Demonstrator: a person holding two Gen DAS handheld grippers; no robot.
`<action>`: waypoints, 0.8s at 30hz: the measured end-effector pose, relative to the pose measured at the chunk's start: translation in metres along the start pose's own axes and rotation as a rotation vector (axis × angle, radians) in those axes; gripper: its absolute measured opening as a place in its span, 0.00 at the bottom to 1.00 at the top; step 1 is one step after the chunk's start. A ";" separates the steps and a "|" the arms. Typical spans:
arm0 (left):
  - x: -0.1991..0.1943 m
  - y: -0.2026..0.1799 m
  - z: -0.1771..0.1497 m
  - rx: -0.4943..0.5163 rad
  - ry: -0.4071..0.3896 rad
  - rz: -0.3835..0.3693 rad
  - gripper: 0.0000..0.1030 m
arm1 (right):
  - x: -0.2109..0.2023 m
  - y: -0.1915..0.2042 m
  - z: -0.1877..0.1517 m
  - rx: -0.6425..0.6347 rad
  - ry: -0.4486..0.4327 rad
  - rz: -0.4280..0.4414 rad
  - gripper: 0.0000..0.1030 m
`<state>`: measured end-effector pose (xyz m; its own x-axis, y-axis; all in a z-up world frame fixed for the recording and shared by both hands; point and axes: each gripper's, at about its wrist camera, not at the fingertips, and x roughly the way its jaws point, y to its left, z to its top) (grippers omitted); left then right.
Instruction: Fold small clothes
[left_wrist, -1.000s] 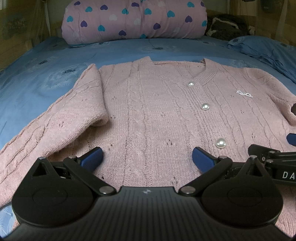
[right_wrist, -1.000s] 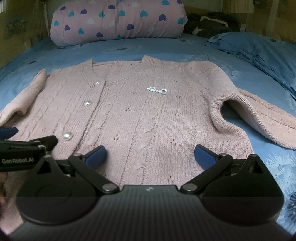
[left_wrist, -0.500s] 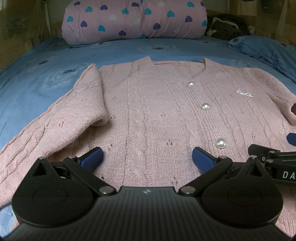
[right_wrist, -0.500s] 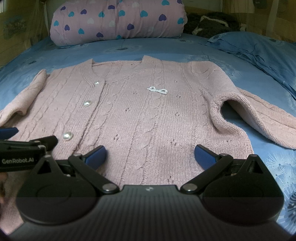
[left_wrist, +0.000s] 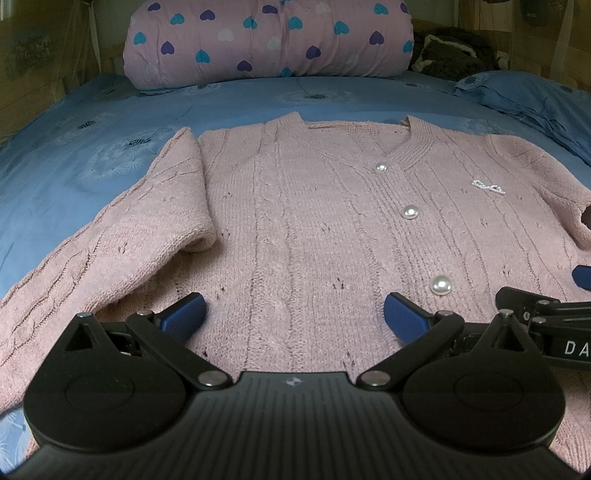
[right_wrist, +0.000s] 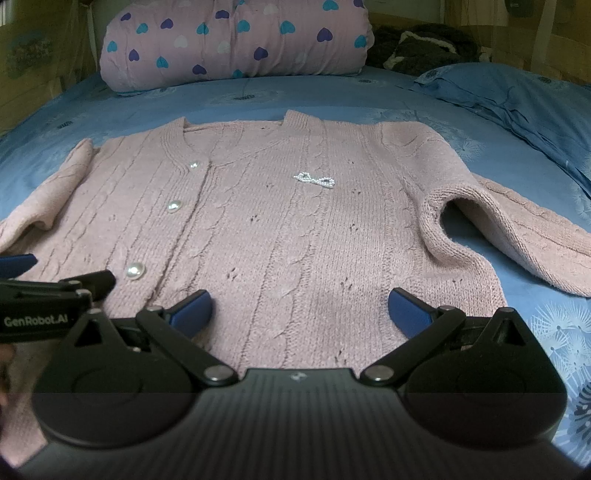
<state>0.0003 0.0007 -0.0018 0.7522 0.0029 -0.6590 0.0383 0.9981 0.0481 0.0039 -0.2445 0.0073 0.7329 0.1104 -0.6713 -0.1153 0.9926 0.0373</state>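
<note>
A pink knitted cardigan (left_wrist: 314, 221) (right_wrist: 295, 229) with pearl buttons lies flat and face up on the blue bed sheet (left_wrist: 92, 155), neck toward the far end. Its left sleeve (left_wrist: 110, 251) runs down to the near left; its right sleeve (right_wrist: 517, 236) bends out to the right. My left gripper (left_wrist: 293, 312) stands open over the hem on the left half, nothing between its blue fingers. My right gripper (right_wrist: 299, 306) is open too, over the hem on the right half. Each gripper's side shows at the edge of the other's view.
A rolled pink quilt with heart prints (left_wrist: 269, 37) lies across the head of the bed. A blue pillow (right_wrist: 517, 96) sits at the far right, with a dark bundle (right_wrist: 424, 48) behind it. Wooden walls close in both sides.
</note>
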 end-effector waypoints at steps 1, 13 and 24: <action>0.000 0.000 0.000 0.000 0.000 0.000 1.00 | 0.000 0.000 0.000 0.000 0.000 0.000 1.00; -0.002 0.001 0.000 -0.010 -0.001 -0.002 1.00 | 0.000 0.000 0.000 0.001 0.000 0.000 1.00; -0.003 0.000 0.002 -0.005 0.002 0.002 1.00 | 0.001 -0.002 0.000 0.005 -0.001 0.003 1.00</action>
<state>-0.0004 0.0010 0.0021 0.7507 0.0050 -0.6607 0.0336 0.9984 0.0457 0.0046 -0.2462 0.0068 0.7333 0.1136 -0.6704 -0.1145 0.9925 0.0430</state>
